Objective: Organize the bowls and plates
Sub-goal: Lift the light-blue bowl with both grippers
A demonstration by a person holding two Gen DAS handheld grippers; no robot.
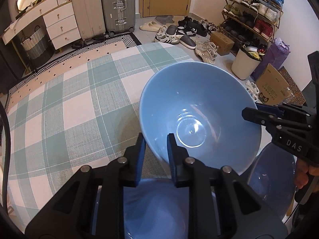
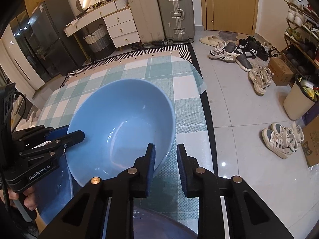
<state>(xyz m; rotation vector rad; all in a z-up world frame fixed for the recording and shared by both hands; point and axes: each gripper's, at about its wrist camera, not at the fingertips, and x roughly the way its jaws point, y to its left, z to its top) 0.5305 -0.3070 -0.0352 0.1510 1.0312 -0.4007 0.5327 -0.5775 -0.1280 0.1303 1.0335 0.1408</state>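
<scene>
Lettering legible: "DAS" on the right gripper (image 1: 257, 115) at the right edge of the left view, "GenRobot.AI" on the left gripper (image 2: 73, 137) at the lower left of the right view. The glossy, round light-blue bowl (image 1: 199, 107) sits tilted at frame centre over the checked woven surface (image 1: 69, 103), each gripper's jaws nearly closed and clamped on opposite sides of its rim. Translucent blue ware (image 1: 155, 209) along the bottom edge is cut off and indistinct.

The bowl (image 1: 199, 107) is light blue. The cloth (image 1: 69, 103) on the counter has green and white squares. The rug (image 2: 159, 52) has black and white stripes. The fingers (image 1: 173, 155) are black with blue pads. One suitcase (image 1: 117, 6) is grey, the other suitcase (image 1: 85, 8) cream.
</scene>
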